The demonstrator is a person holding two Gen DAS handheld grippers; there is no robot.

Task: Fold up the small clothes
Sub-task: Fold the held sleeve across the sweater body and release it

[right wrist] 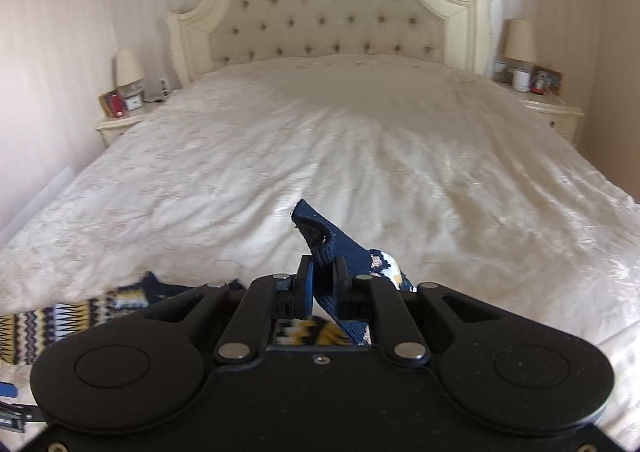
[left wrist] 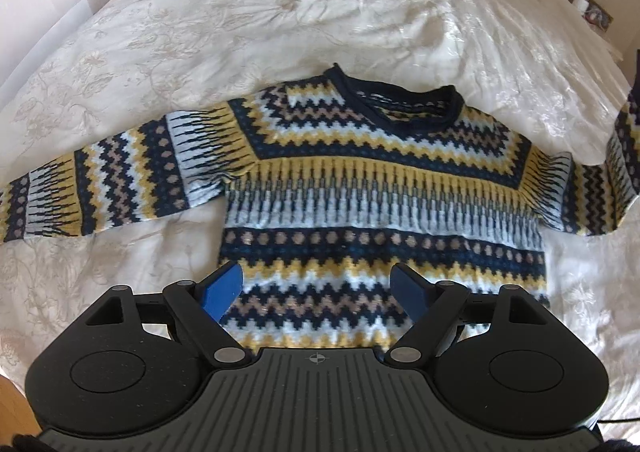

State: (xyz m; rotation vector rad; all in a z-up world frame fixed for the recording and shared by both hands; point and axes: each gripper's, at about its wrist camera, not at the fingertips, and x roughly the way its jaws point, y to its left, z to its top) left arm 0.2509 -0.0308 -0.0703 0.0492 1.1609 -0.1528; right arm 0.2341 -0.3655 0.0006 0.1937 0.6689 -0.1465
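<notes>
The left black two-finger gripper with blue pads (left wrist: 318,290) points steeply downward, its jaws spread wide with nothing pinched between them; the blue-faced fingers (left wrist: 222,290) stand well apart, hovering above the knitwear below. The right black two-finger gripper (right wrist: 320,288) is tipped at a shallower downward angle, its jaws drawn nearly together and clamped on the navy cuff of the patterned knitted sweater's sleeve (right wrist: 320,240), which pokes up beyond the fingertips.

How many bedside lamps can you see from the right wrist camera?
2: one lamp on the nightstand left of the headboard, one lamp on the nightstand to its right. None seems hidden.
</notes>
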